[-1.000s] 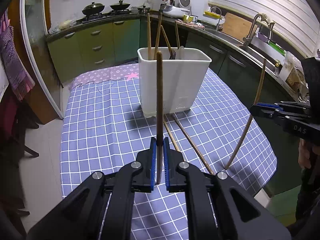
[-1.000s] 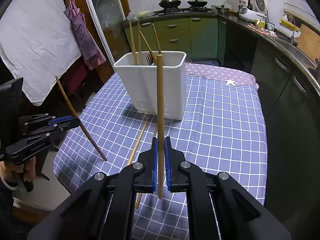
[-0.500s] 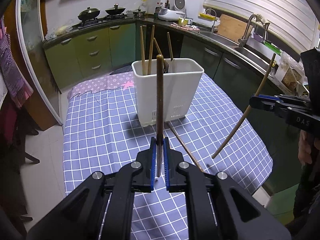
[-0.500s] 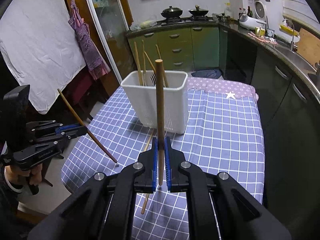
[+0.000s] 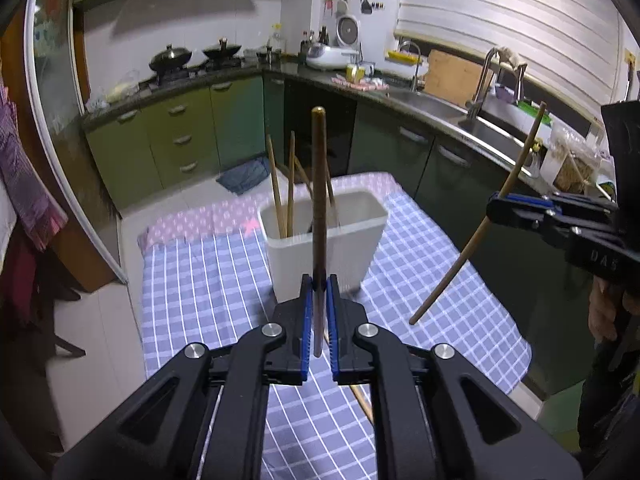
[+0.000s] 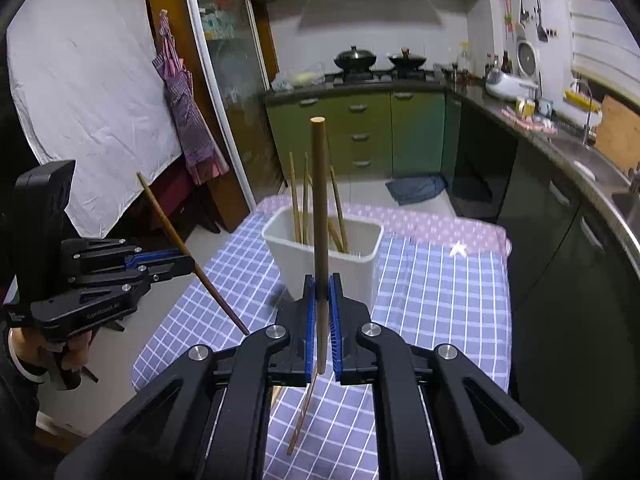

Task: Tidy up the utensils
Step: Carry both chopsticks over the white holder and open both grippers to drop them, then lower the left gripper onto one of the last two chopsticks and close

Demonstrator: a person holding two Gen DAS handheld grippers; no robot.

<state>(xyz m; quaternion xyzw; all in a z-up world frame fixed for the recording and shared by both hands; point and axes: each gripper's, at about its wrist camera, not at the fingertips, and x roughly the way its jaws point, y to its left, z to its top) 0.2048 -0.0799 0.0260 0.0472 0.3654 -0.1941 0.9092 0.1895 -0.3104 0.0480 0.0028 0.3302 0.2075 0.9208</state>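
A white utensil holder (image 5: 324,250) (image 6: 320,256) stands on the checked tablecloth with several wooden chopsticks (image 5: 280,188) upright in it. My left gripper (image 5: 319,292) is shut on a dark wooden chopstick (image 5: 319,184) held upright, above the table and in front of the holder. My right gripper (image 6: 321,292) is shut on a lighter wooden chopstick (image 6: 320,200), also upright. Each gripper shows in the other's view, left gripper (image 6: 188,262) and right gripper (image 5: 494,210), with its stick slanting down. Loose chopsticks (image 6: 304,412) (image 5: 362,398) lie on the cloth below.
The blue-checked table (image 5: 200,280) ends at a pink strip (image 5: 192,220) at the far side. Green cabinets (image 5: 180,140), a stove with woks (image 5: 172,58) and a sink counter (image 5: 460,112) ring the room. A white sheet (image 6: 88,80) hangs at left.
Both grippers have risen well above the table with their chopsticks, whose lower ends left the cloth. The holder now looks smaller and lower in both views.
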